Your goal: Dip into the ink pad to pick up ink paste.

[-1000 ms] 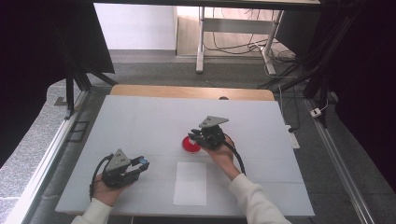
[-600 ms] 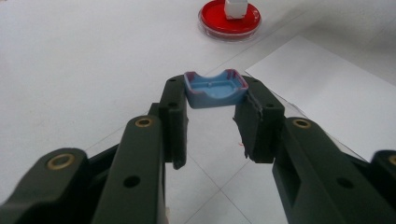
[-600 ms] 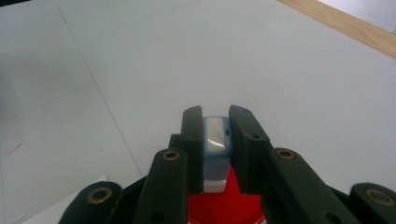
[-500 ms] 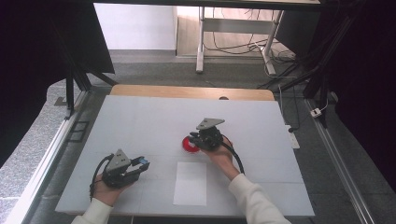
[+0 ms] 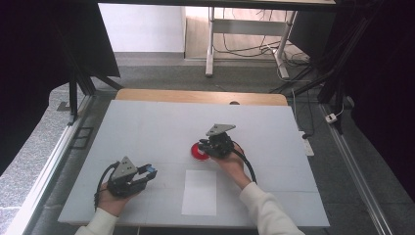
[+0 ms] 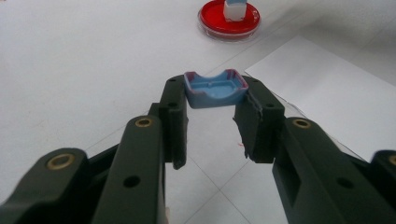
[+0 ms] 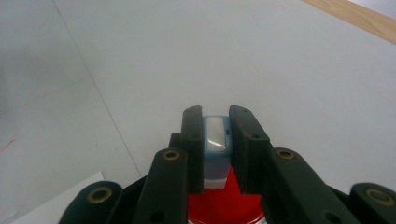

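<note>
Left gripper [image 6: 214, 100] clamps small blue plastic cap [image 6: 215, 87] at its tips. Right gripper [image 7: 215, 140] grasps pale blue stamp block [image 7: 215, 151], round red ink dish [image 7: 224, 205] directly beneath.

Counted on table: two grippers, left gripper [image 5: 149, 172] and right gripper [image 5: 201, 147]; one red dish [image 6: 229, 19]; one blue cap [image 6: 215, 87]; one pale blue stamp block [image 7: 216, 148]; one white paper sheet [image 5: 199, 192].
</note>
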`<state>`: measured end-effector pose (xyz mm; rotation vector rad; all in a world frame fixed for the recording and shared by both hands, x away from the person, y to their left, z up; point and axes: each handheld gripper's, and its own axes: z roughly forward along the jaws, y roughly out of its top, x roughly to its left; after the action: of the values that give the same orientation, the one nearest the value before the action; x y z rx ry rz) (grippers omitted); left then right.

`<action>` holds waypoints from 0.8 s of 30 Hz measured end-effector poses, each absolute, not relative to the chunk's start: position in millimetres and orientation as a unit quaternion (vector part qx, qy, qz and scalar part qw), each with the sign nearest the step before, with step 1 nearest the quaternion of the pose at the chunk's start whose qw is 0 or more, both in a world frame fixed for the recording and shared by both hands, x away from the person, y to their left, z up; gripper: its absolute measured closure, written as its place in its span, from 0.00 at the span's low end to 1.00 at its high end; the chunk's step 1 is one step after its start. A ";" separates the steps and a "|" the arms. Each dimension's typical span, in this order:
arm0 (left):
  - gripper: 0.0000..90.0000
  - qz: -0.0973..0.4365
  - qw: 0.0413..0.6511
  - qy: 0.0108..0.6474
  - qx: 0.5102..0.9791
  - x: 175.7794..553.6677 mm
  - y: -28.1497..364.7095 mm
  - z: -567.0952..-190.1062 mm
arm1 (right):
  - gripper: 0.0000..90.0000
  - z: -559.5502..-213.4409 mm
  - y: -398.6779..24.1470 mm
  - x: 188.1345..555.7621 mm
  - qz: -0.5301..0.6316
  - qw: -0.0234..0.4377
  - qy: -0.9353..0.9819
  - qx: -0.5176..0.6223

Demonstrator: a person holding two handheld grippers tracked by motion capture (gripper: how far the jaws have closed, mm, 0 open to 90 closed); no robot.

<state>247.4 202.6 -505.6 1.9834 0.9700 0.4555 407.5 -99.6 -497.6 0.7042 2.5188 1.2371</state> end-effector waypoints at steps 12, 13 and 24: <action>0.71 0.184 0.429 0.391 0.794 247.5 203.0 -505.6 | 0.84 -495.3 -99.5 405.2 0.431 0.131 0.860 0.240; 0.71 0.184 0.429 0.391 0.794 247.5 203.0 -505.7 | 0.84 -495.2 -99.5 404.9 0.430 0.132 0.861 0.240; 0.71 0.184 0.430 0.391 0.793 247.3 203.6 -505.3 | 0.84 -492.1 -101.6 404.1 0.441 0.130 0.854 0.243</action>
<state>247.3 203.6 -505.3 1.9791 0.9752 0.4594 404.1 -101.6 -492.1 0.7056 2.4817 1.2827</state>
